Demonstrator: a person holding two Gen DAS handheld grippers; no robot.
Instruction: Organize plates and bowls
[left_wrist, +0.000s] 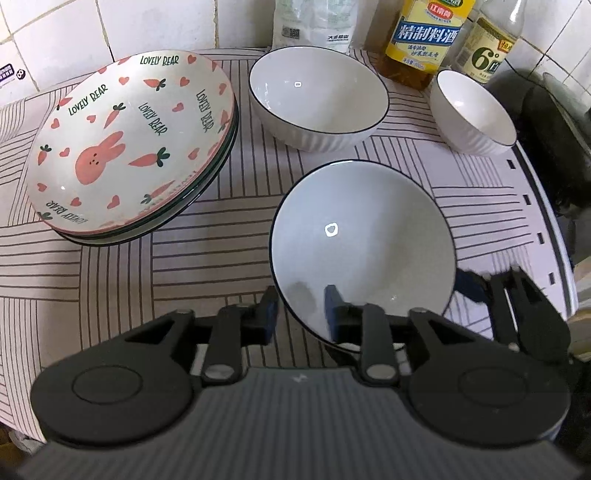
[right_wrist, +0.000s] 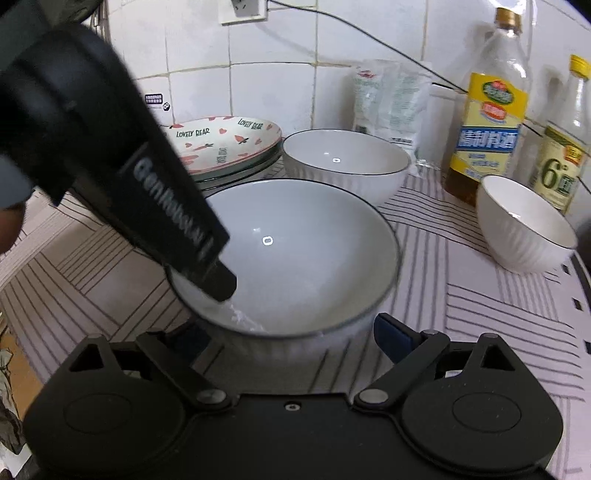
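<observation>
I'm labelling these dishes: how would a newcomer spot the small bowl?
Start at the bottles by the tiled wall. Directly before them, on the striped cloth, stands the small bowl. It is white with a dark rim like both other bowls, but clearly the smallest.

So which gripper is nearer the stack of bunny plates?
Left. The left gripper straddles the rim of the near bowl on the side facing the plate stack. The right gripper sits at that bowl's opposite side, farther away.
</observation>
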